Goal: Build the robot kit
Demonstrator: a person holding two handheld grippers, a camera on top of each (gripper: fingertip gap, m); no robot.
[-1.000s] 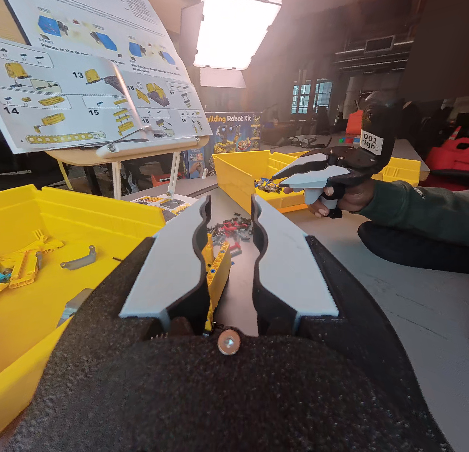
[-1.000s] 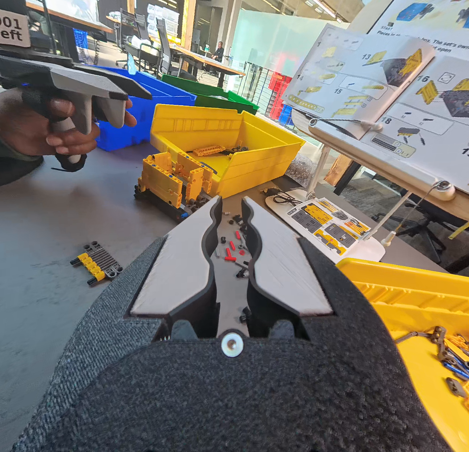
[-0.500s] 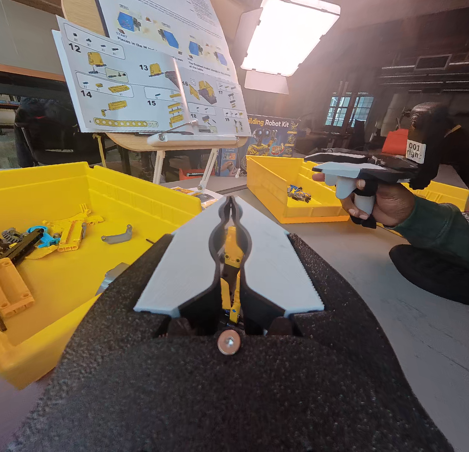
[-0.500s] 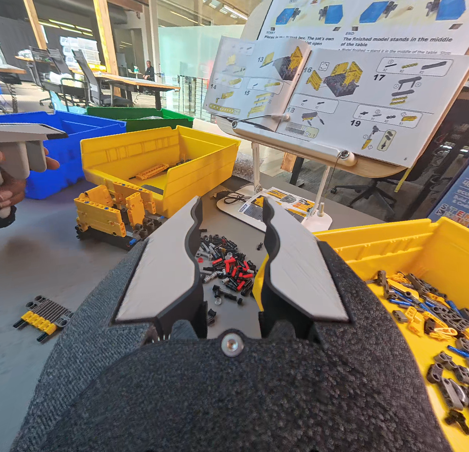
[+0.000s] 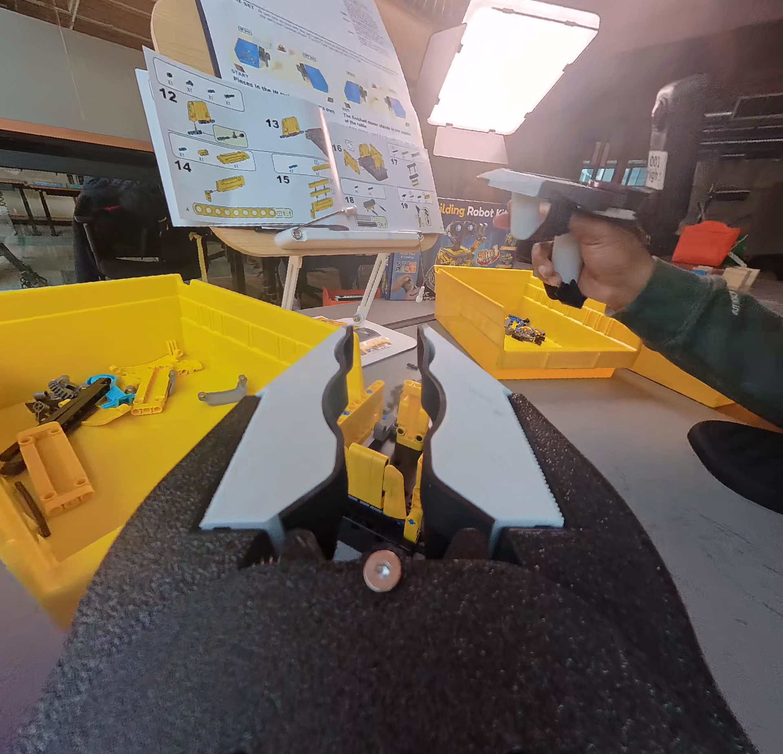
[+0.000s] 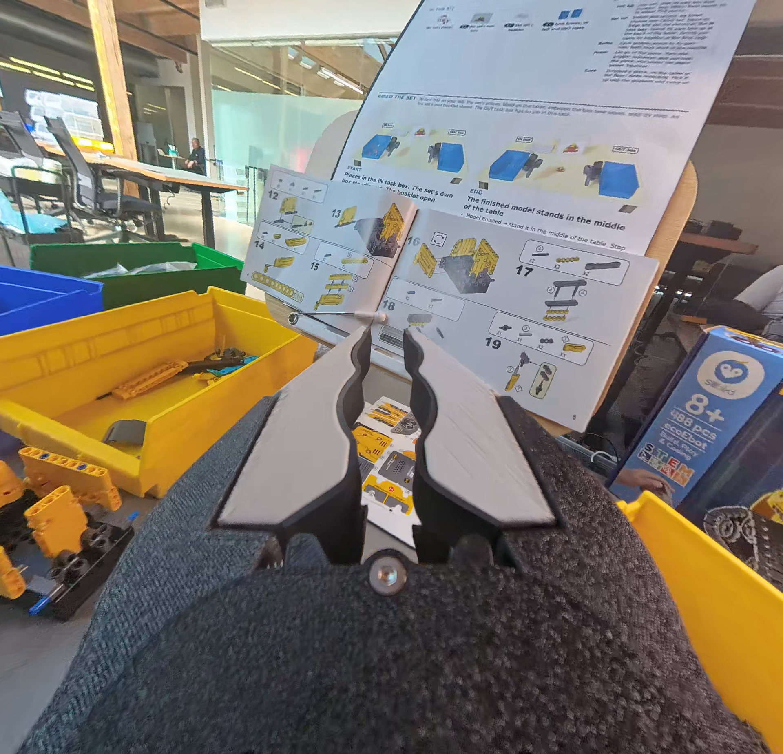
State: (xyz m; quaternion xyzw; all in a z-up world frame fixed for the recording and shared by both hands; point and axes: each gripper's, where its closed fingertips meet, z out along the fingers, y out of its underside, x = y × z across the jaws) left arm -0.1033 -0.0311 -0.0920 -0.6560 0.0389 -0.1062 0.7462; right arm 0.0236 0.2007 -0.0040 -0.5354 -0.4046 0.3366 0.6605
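Yellow-and-black brick model [image 5: 383,458] sits on the grey counter [image 5: 614,458] between the left gripper's [image 5: 384,344] spread jaws, probably light, rigid but snap-apart, best held by its black base; right gripper [image 6: 384,335] hovers parted, empty.

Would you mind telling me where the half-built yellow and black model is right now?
In the left wrist view the yellow and black model sits on the grey table between the left gripper's open fingers, beside the yellow bin on its left.

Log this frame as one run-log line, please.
left gripper: open over yellow-black brick model | right gripper: open, empty, raised toward instruction booklet | yellow bin: loose parts
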